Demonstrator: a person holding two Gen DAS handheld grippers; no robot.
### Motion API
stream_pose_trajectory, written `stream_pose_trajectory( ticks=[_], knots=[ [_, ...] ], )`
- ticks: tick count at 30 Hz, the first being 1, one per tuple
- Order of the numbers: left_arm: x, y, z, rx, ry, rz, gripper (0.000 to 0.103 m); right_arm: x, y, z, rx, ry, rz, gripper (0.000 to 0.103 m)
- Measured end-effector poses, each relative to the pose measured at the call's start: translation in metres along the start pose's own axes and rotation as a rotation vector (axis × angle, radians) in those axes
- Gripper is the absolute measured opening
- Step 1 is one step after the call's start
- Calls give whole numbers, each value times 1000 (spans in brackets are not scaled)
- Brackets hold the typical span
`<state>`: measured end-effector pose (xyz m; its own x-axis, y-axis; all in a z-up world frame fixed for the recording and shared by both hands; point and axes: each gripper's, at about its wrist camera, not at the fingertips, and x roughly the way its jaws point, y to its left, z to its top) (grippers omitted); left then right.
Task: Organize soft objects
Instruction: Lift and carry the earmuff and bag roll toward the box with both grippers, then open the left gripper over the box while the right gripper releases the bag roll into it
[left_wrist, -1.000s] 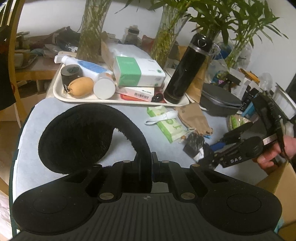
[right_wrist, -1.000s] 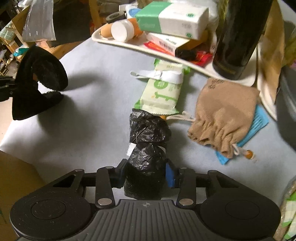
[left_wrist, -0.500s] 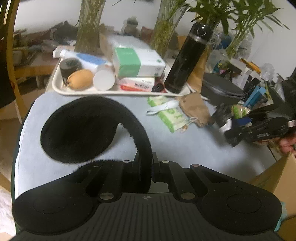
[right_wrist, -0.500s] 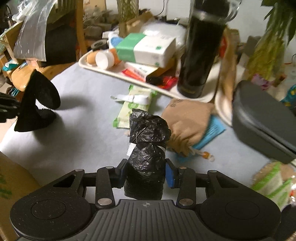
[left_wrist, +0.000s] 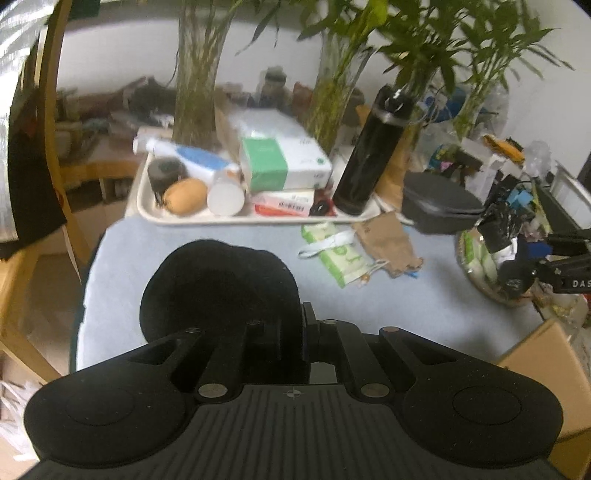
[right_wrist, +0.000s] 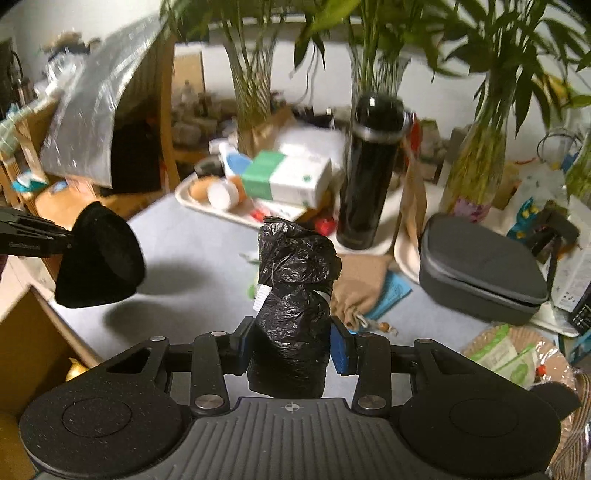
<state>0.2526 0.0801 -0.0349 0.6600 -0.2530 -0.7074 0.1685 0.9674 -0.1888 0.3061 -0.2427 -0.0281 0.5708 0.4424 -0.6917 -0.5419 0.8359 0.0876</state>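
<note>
A: What has the left gripper (left_wrist: 301, 328) got?
B: It's clamped on the black pad (left_wrist: 218, 291), held above the worktop (left_wrist: 221, 236).
A: And the right gripper (right_wrist: 291, 347)?
B: Partly closed, pinching the bag roll (right_wrist: 293, 295) upright, clear of the worktop.

Your left gripper (left_wrist: 301, 332) hides its own fingertips behind the black fleece piece (left_wrist: 218, 288), so you cannot see where the pads meet it. The roll of black bags (right_wrist: 291, 314) covers most of the green wipes pack (right_wrist: 253, 284) in the right wrist view, and the woven basket (right_wrist: 517, 354) is cut off by the frame edge. The tray (right_wrist: 192, 201) and its contents are smeared by motion blur, their labels unreadable.
</note>
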Motion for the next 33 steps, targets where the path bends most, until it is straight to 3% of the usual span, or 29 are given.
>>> stream_pose_trajectory(
  ticks=[10, 20, 27, 33],
  knots=[
    [-59, -49, 20, 144, -69, -14, 9, -54, 28, -12, -2, -84, 76, 44],
    [-105, -115, 12, 298, -75, -87, 9, -74, 48, -53, 49, -55, 148, 44],
    [-121, -151, -11, 410, 5, -113, 9, -93, 57, -75, 54, -65, 156, 44],
    [-123, -178, -30, 518, 128, -39, 9, -101, 63, -87, 47, -56, 165, 44]
  ],
)
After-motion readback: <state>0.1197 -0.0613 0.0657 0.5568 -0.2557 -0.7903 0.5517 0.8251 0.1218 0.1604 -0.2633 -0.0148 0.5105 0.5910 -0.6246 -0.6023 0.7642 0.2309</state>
